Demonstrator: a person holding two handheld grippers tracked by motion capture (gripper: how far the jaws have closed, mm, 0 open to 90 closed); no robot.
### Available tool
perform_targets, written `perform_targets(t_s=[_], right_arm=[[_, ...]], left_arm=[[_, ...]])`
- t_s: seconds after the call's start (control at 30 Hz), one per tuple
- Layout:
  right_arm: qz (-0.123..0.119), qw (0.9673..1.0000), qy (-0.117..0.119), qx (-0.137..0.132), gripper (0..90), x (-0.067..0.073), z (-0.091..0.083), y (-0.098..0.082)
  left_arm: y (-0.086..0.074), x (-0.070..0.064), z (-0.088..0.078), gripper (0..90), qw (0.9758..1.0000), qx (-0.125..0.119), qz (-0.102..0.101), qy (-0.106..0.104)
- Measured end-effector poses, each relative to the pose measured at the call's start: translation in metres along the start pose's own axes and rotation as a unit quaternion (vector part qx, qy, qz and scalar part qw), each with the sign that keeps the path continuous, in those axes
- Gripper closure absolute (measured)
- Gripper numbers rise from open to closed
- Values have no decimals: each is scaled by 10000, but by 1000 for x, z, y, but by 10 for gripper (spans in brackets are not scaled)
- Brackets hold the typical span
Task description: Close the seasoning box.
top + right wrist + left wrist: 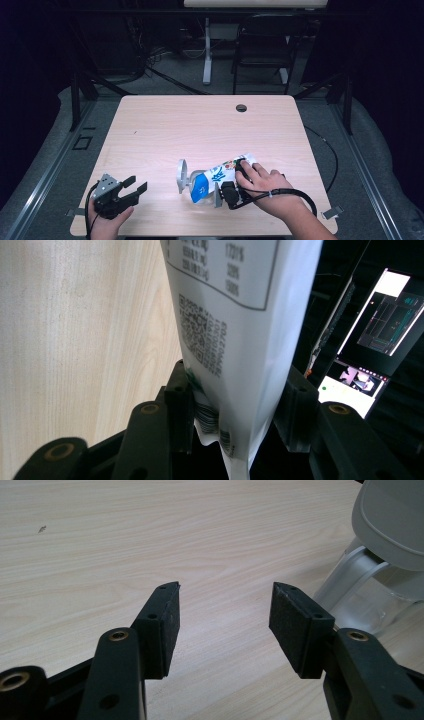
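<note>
Pale wood tabletop [165, 125]: my right gripper [235, 410] clamps a printed pouch [220, 176] tipped at a clear pitcher [186, 176]; thin film may slip; left gripper [222, 615] idles open, empty.

A light wooden table [165, 125] with rounded corners carries everything. A small round dark hole [241, 108] sits near its far edge, right of centre, and a tiny dark speck [134, 132] marks the left part of the top. Toward the near edge, right of centre, a clear pitcher with a grey lid [184, 176] rests on the wood, its lid flipped up, and a white and blue printed pouch [220, 175] is tilted against its top. In the left gripper view the pitcher's clear wall [360, 600] meets the pale grain.
</note>
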State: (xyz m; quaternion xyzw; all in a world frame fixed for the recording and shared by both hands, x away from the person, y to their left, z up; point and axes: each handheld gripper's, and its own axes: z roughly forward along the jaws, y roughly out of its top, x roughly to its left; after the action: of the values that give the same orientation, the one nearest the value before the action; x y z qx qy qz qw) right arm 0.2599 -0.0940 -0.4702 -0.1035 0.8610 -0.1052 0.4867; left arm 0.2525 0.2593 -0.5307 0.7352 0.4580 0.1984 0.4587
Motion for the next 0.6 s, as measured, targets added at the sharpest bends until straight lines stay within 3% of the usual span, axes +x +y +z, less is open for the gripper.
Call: perform_targets(t_s=[0.6], right_arm=[[-27,10000,-23,-16,579,1,0,0]], left_arm=[[0,0,0,465,10000,25,12,6]])
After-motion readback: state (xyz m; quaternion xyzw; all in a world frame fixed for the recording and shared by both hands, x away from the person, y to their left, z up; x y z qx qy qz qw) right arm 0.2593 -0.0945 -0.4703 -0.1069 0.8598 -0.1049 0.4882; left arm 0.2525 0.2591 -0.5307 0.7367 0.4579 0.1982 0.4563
